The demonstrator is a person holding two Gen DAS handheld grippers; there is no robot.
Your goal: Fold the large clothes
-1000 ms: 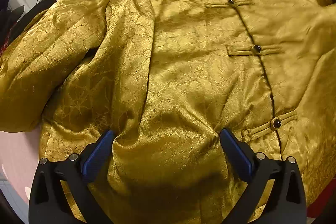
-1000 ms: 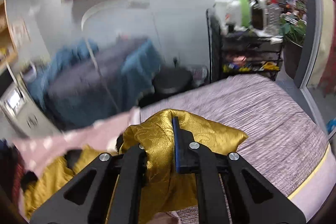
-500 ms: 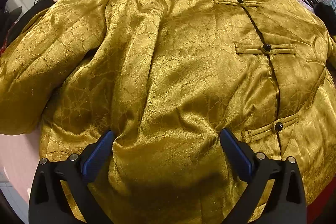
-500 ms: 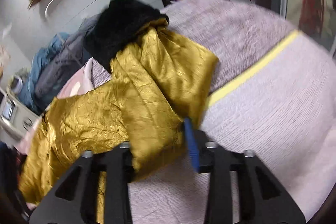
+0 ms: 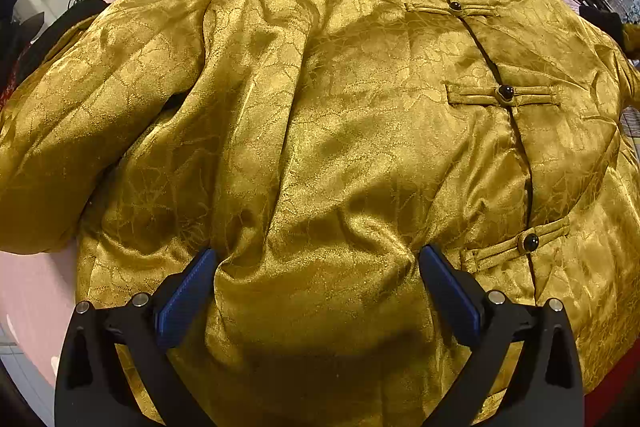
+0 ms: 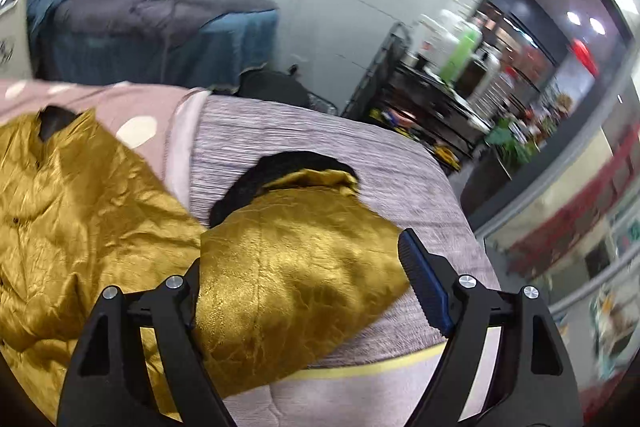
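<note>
Grippers wide over gold jacket (image 5: 320,131) on bed (image 6: 304,139).
Left gripper (image 5: 316,291) spread apart above hem; right gripper (image 6: 304,291) just opening, jaws apart, sleeve (image 6: 296,267) lying loose between them.

The left hand-held gripper (image 5: 316,291) points steeply down, jaws spread wide; the right hand-held gripper (image 6: 304,291) has just been opening.

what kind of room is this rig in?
Probably a bedroom-like room beside a shop or storefront: the gold jacket lies on a bed, a bedding-draped cot stands behind, and a black rack of bottles fronts glass windows.
</note>
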